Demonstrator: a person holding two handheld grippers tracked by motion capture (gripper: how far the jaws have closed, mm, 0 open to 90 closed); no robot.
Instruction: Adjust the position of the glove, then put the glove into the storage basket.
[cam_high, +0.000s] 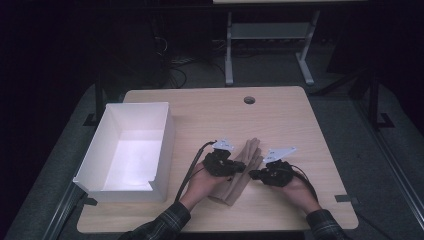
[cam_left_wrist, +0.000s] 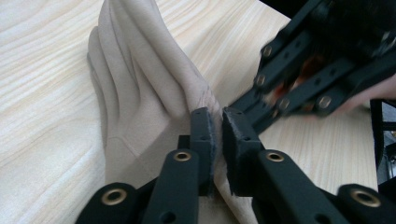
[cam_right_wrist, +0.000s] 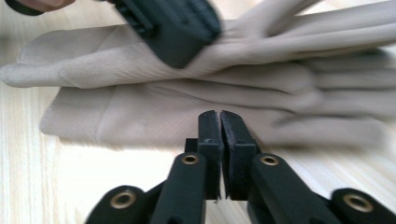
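A pair of beige gloves (cam_high: 251, 151) lies stacked on the wooden table (cam_high: 285, 120), fingers pointing away from the person. My left gripper (cam_high: 242, 167) comes in from the left and is shut on a raised fold of the upper glove (cam_left_wrist: 140, 79); the pinched fabric stands up between its jaws (cam_left_wrist: 217, 128). My right gripper (cam_high: 253, 174) comes from the right, shut, its tips (cam_right_wrist: 219, 116) at the near edge of the lower glove (cam_right_wrist: 140, 121), with nothing seen between them. In the left gripper view, the right gripper (cam_left_wrist: 299, 70) sits just beyond the fold.
A white open box (cam_high: 166, 145) stands at the table's left side, a hand's width from the left hand. A small round hole (cam_high: 249, 100) sits near the far edge. Bare wood lies behind and to the right of the gloves.
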